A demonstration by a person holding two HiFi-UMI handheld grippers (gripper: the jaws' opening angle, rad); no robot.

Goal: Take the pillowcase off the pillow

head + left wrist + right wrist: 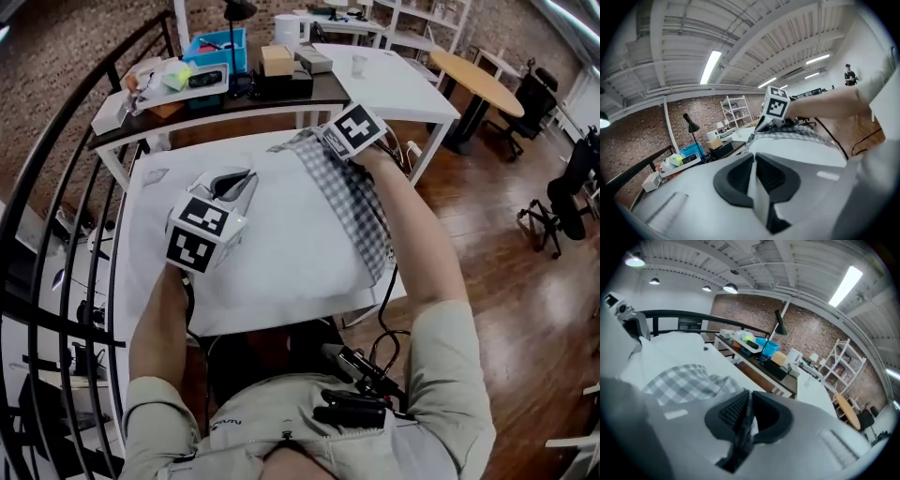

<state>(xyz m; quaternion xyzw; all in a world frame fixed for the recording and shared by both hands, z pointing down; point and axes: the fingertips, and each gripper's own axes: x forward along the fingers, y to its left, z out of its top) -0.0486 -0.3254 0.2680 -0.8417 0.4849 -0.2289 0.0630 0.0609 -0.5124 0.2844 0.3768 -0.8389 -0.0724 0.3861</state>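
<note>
A white pillow (281, 244) lies on the white table (150, 187). A grey-and-white checked pillowcase (352, 202) is bunched along the pillow's right side and far right corner. My left gripper (234, 183) rests on the pillow's far left part, shut on a fold of white pillow fabric (761, 201). My right gripper (323, 141) is at the far right corner, shut on the edge of the checked pillowcase (740, 437). More of the pillowcase (689, 378) lies slack behind its jaws. In the left gripper view the pillowcase (787, 133) sits under the right gripper's marker cube (776, 105).
A dark desk (234, 98) beyond the table carries a blue bin (216, 47), boxes and a black lamp (239, 11). A second white table (384, 80) stands at the back right. A black railing (56, 206) curves along the left, and office chairs (562, 197) stand at the right.
</note>
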